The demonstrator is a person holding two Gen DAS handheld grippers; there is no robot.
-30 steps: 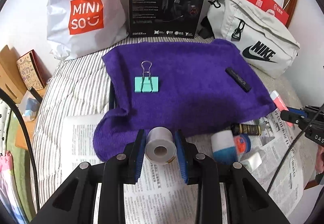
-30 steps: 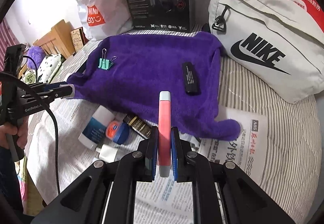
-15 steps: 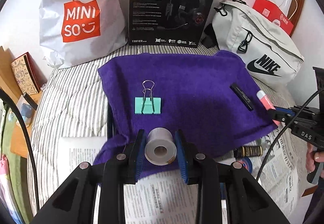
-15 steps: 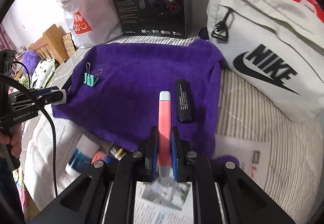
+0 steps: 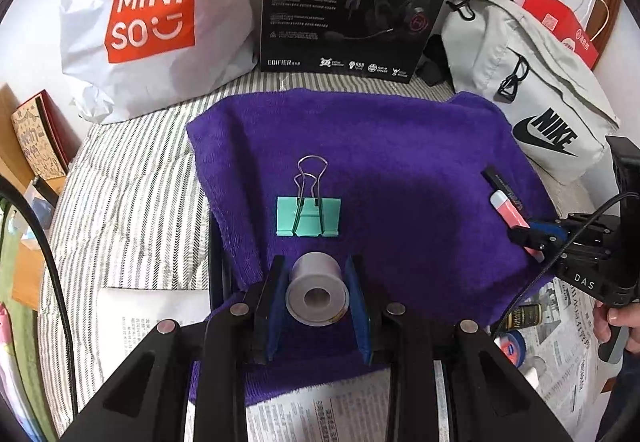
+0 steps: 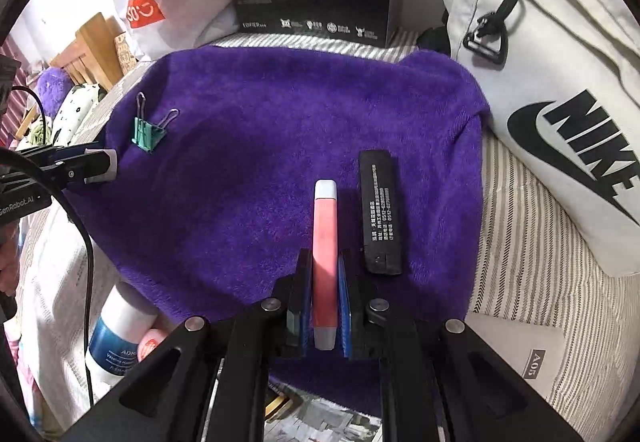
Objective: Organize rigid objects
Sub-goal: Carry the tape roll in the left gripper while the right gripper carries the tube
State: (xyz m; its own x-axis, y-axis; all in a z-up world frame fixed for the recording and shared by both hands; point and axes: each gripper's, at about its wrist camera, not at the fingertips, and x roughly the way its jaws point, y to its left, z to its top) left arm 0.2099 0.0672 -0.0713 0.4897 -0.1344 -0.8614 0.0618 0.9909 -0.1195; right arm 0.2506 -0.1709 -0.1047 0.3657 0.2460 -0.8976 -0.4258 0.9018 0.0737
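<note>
Grey tape roll (image 5: 316, 292): clamped in left gripper (image 5: 316, 302) over towel's (image 5: 400, 162) near edge; round sides could roll on release
Pink tube (image 6: 325, 242): pinched by right gripper (image 6: 325, 306); may nudge black stick (image 6: 380, 210) just beside
Green binder clip (image 5: 308, 216): farther, mid-towel; crowding risk

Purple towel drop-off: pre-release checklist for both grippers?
1. Left gripper shut on the grey tape roll: ok.
2. Right gripper shut on the pink stick with grey caps: ok.
3. Both loads over the purple towel: ok.
4. Roll apart from the teal binder clip: ok.
5. Stick apart from the black flat bar: ok, narrow gap.
6. Loads touching the towel: cannot tell.
</note>
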